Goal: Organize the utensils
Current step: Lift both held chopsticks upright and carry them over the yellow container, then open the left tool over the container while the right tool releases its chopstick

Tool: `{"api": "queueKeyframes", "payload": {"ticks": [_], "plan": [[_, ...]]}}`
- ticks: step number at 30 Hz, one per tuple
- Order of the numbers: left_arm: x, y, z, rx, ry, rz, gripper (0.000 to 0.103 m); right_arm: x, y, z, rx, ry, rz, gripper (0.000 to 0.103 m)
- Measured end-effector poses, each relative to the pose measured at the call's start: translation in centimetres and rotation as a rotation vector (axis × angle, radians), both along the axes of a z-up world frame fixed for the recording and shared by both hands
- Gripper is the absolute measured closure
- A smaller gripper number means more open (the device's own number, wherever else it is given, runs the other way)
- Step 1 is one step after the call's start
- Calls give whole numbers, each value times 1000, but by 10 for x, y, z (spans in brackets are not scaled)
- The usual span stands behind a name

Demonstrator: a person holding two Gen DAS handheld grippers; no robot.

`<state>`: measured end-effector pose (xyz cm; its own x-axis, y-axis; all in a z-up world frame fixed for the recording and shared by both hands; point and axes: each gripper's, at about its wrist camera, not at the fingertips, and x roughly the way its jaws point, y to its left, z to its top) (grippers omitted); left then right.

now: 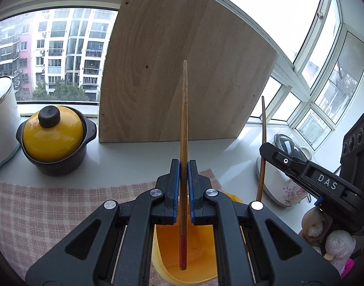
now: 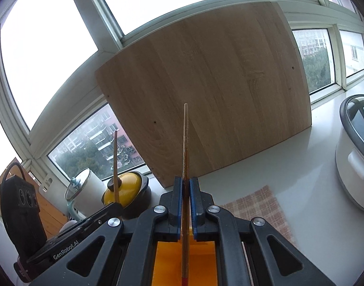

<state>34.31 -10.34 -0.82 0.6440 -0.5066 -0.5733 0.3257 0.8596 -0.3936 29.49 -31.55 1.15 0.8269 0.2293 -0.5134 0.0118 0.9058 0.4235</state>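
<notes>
Both jaws grip one chopstick each, upright over the yellow container [image 1: 182, 250], which sits on the checked cloth [image 1: 50, 209] on the surface. Left of it, my left gripper [image 1: 184, 186] pinches the red-ended chopstick [image 1: 183, 119], butt already inside the rim. My right gripper [image 2: 186, 190] clamps the darker chopstick [image 2: 185, 143] likewise. I'd lower both straight, then release gently so neither topples.
</notes>
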Motion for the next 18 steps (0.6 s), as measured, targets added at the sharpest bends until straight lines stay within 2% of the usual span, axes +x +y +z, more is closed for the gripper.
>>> {"api": "queueKeyframes", "payload": {"ticks": [9, 18], "plan": [[1, -1, -13, -14, 31, -18, 99, 5, 9, -19, -36, 20, 8, 100], [-16, 0, -16, 3, 49, -45, 99, -12, 11, -27, -55, 41, 48, 100]]}}
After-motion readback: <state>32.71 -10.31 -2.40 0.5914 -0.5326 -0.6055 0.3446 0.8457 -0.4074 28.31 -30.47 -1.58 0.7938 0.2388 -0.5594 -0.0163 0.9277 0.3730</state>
